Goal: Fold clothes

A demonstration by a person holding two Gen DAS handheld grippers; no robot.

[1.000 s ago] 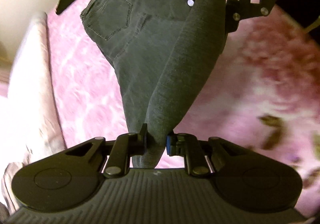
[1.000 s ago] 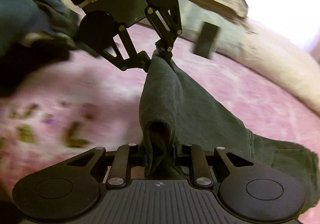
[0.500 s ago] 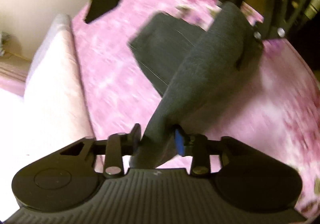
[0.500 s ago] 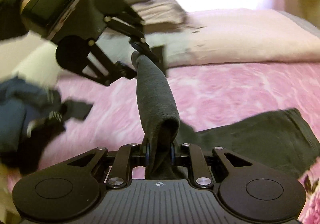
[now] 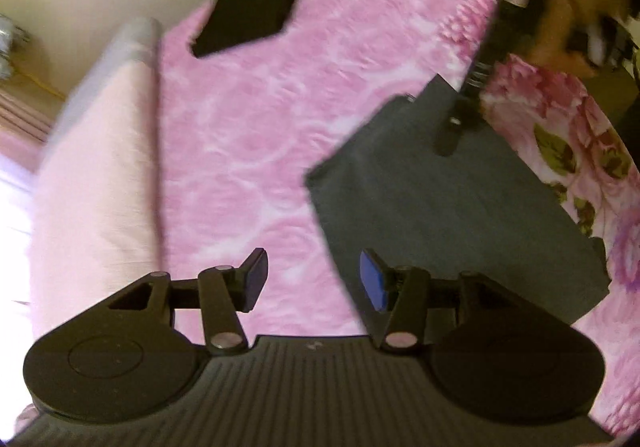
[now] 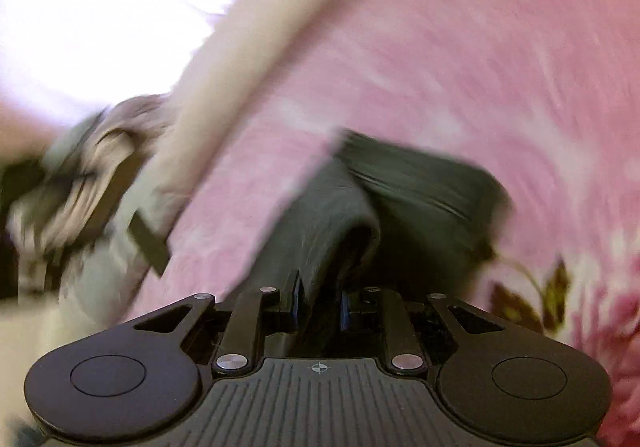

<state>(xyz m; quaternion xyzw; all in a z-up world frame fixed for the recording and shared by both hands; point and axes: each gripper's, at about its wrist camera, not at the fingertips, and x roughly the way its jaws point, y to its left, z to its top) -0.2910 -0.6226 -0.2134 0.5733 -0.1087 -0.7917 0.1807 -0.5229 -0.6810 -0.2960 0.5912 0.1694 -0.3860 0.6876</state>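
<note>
The dark grey jeans point(image 5: 452, 203) lie folded on the pink flowered bedspread point(image 5: 248, 127), to the right of my left gripper point(image 5: 312, 279). The left gripper is open and empty, its blue pads point(image 5: 372, 279) wide apart just above the bedspread at the jeans' near edge. My right gripper point(image 6: 320, 307) is shut on a fold of the jeans point(image 6: 328, 215), low over the bed. In the left wrist view one finger of the right gripper point(image 5: 452, 127) rests on the far part of the jeans.
A flat black object point(image 5: 252, 3) lies at the far end of the bed. A pale pink pillow point(image 5: 96, 183) runs along the left side. In the blurred right wrist view a pile of folded clothes point(image 6: 80, 183) sits at the left.
My left gripper has opened and let go of the jeans leg, which now lies flat on the bed. The right gripper has come down low, still holding the jeans.
</note>
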